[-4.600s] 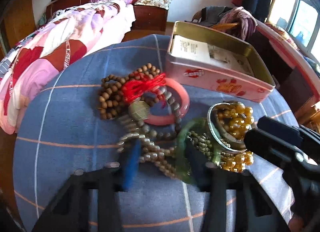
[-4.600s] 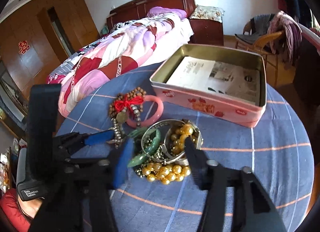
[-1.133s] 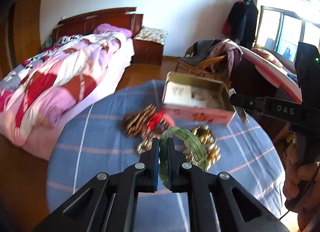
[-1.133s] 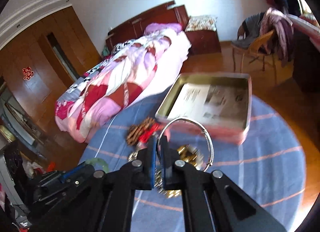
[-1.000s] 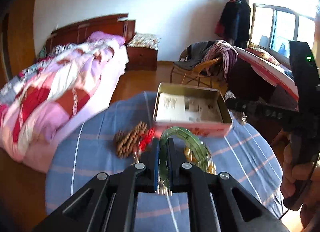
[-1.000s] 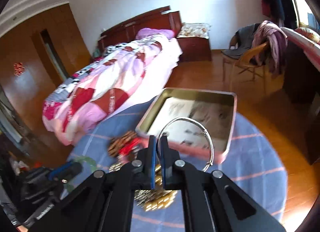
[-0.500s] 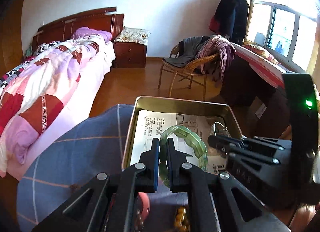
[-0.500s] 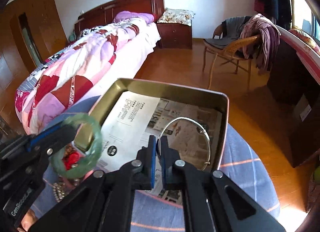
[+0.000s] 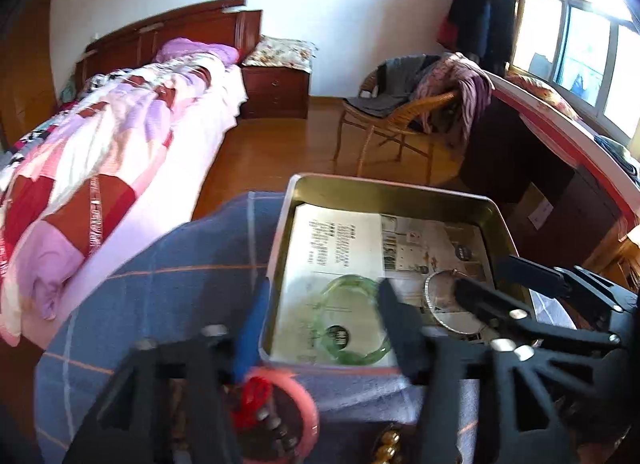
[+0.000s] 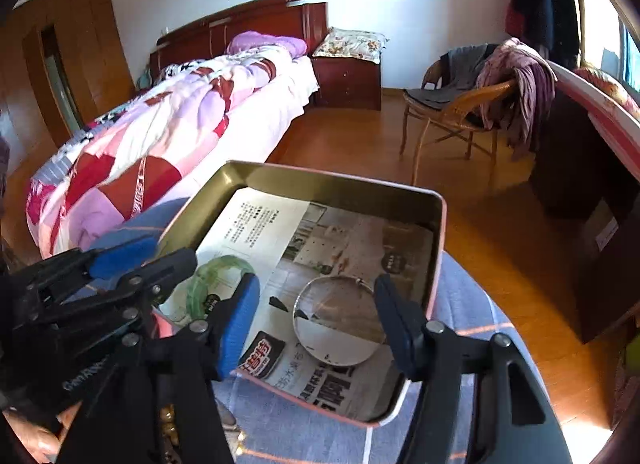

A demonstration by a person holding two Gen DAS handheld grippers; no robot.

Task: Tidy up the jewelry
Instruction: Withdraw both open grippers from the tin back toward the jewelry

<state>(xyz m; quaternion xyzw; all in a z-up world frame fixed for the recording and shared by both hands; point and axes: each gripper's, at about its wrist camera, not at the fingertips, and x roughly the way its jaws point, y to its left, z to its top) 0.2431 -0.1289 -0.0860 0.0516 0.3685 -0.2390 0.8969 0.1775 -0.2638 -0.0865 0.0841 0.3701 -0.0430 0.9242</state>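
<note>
A pink tin box (image 9: 498, 210) lined with newspaper stands on the blue table; it also shows in the right wrist view (image 10: 438, 232). A green bangle (image 9: 352, 322) lies inside at the box's left front, also in the right wrist view (image 10: 212, 272). A silver bangle (image 10: 338, 322) lies inside at the right front, also in the left wrist view (image 9: 444, 304). My left gripper (image 9: 320, 324) is open above the green bangle. My right gripper (image 10: 316, 316) is open above the silver bangle. Both are empty.
A pink bangle (image 9: 306, 404), red-tasselled beads (image 9: 252, 404) and gold beads (image 9: 386, 446) lie on the blue cloth (image 9: 160, 296) in front of the box. A bed (image 9: 100, 136), a wicker chair (image 9: 400, 120) and a desk (image 9: 560, 144) stand beyond.
Both grippers have opened. The green bangle has dropped from the left gripper into the box, and the silver bangle from the right gripper. Earlier, both were carried from the pile.
</note>
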